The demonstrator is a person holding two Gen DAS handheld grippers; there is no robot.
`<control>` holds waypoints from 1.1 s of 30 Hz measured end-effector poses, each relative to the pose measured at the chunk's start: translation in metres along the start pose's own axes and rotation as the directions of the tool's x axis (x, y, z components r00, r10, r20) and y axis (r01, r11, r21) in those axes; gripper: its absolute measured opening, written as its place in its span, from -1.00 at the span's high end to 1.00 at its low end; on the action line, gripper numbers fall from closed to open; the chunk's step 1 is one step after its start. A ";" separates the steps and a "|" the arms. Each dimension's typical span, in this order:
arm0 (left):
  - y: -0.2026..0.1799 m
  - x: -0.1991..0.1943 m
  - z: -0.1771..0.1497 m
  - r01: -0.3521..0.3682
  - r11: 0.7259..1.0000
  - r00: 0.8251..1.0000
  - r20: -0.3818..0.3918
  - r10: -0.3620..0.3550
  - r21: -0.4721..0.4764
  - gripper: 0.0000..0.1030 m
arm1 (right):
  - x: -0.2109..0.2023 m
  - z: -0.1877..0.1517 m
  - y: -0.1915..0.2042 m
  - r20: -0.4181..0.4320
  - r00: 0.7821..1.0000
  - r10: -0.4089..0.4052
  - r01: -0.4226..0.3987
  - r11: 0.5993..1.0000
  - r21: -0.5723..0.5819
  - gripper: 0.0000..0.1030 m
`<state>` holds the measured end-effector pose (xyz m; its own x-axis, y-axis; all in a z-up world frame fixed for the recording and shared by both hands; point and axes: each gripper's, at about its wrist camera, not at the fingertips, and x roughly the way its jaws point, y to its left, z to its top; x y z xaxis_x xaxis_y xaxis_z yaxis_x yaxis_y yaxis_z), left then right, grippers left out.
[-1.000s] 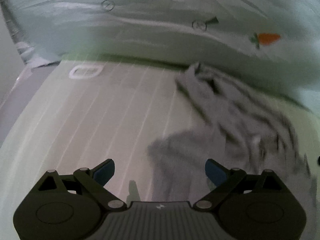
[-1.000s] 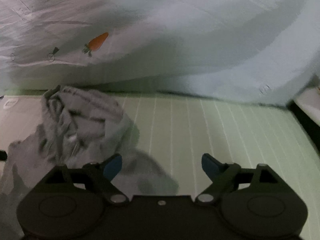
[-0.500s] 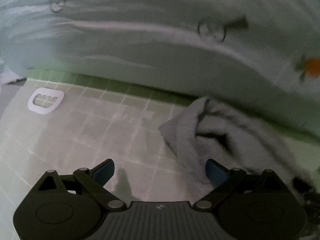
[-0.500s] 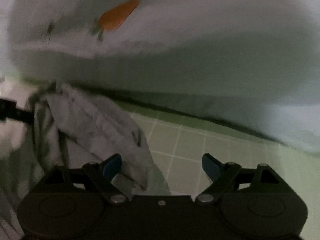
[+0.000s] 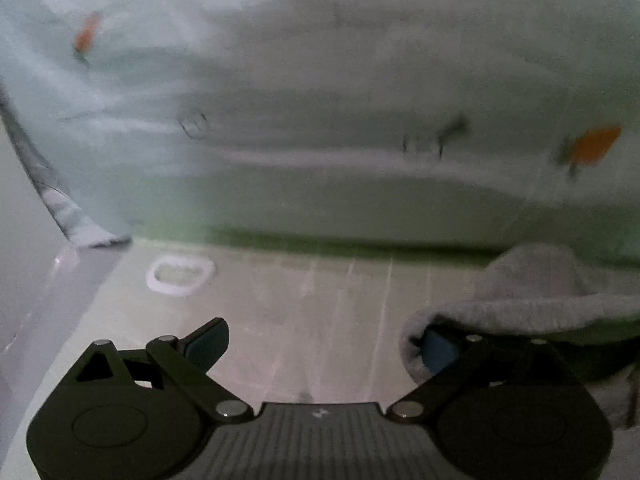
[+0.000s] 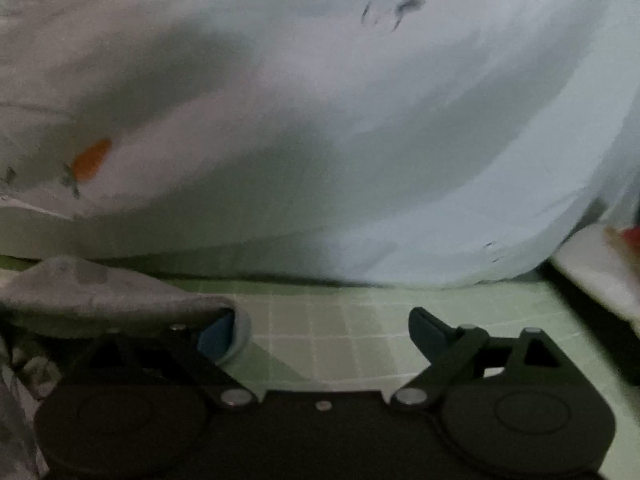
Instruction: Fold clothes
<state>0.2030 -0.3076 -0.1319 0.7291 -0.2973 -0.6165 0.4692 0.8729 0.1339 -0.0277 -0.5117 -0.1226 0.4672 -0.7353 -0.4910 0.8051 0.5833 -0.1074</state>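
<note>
Grey fleecy garment (image 5: 532, 300) lies on a pale green checked bed sheet (image 5: 320, 320), bunched at the right edge of the left wrist view and at the left edge of the right wrist view (image 6: 100, 300), so it sits between the two tools. Left claw (image 5: 324, 344) spread wide; its right blue-padded finger (image 5: 438, 350) sits tucked under a rolled hem of the garment, cloth curling over and around the pad, while the left finger (image 5: 208, 344) hangs over bare sheet. Nothing pinched between the fingers. Right claw (image 6: 324, 334) likewise spread wide; its left blue pad (image 6: 216, 340) is under the garment's folded edge, fabric draped over the finger, and the right finger (image 6: 428, 330) stands clear over the sheet. Behind both, a large pale blue-white duvet with small orange carrot prints (image 5: 320, 100) is heaped along the far side of the sheet (image 6: 360, 120). White oval ring-shaped mark (image 5: 180, 276) lies on the sheet far left in the left view, near the duvet's edge and well apart from the garment. Both views dim and somewhat blurred; fine detail of the garment cannot be made out.
</note>
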 end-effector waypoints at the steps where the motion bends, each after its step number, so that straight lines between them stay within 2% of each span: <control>1: 0.004 -0.010 0.001 0.007 1.000 1.000 0.024 -0.007 -0.017 -0.90 | -0.013 -0.001 -0.003 0.019 1.000 -0.006 0.006 1.000 0.007 -0.80; 5: 0.016 -0.048 -0.002 0.027 0.999 0.997 0.078 -0.023 -0.047 -0.90 | -0.051 -0.007 -0.011 0.069 0.998 -0.007 0.007 1.000 -0.001 -0.80; 9: 0.026 -0.079 -0.018 0.018 0.999 0.995 0.094 -0.016 -0.029 -0.90 | -0.082 -0.019 -0.022 0.097 0.995 0.002 0.001 0.999 -0.032 -0.81; 11: 0.031 -0.087 -0.030 0.016 1.000 0.996 0.084 -0.014 -0.022 -0.90 | -0.095 -0.026 -0.024 0.104 0.995 0.002 0.002 0.999 -0.041 -0.82; 17: 0.043 -0.097 -0.069 0.007 1.000 1.000 -0.009 -0.007 -0.018 -0.90 | -0.129 -0.058 -0.021 0.098 0.995 0.001 0.010 0.994 -0.113 -0.85; 20: 0.050 -0.102 -0.089 0.003 1.000 0.998 -0.055 -0.004 -0.015 -0.93 | -0.135 -0.076 -0.022 0.042 0.999 0.010 -0.005 0.993 -0.114 -0.86; 23: 0.046 -0.095 -0.108 0.004 1.000 0.990 -0.143 -0.001 0.022 -0.93 | -0.129 -0.099 -0.013 -0.041 0.999 -0.014 0.006 0.982 -0.191 -0.86; 25: 0.039 -0.090 -0.119 0.004 0.998 0.981 -0.196 0.008 0.061 -0.93 | -0.122 -0.114 -0.009 -0.112 0.994 -0.007 -0.017 0.976 -0.215 -0.86; 27: 0.036 -0.093 -0.124 0.033 0.996 0.976 -0.217 -0.015 0.078 -0.93 | -0.118 -0.122 -0.009 -0.170 0.985 0.013 -0.047 0.979 -0.201 -0.86; 31: 0.036 -0.109 -0.127 0.105 0.992 0.974 -0.208 -0.088 0.071 -0.95 | -0.128 -0.122 -0.009 -0.160 0.986 0.051 -0.081 0.979 -0.188 -0.86; 33: 0.038 -0.110 -0.130 0.112 0.991 0.973 -0.212 -0.096 0.068 -0.95 | -0.132 -0.119 -0.009 -0.140 0.988 0.067 -0.091 0.981 -0.174 -0.86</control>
<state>0.0756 -0.1915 -0.1596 0.5586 -0.2907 -0.7769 0.5810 0.8056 0.1162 -0.1401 -0.3787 -0.1600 0.4644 -0.6389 -0.6134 0.6834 0.6990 -0.2106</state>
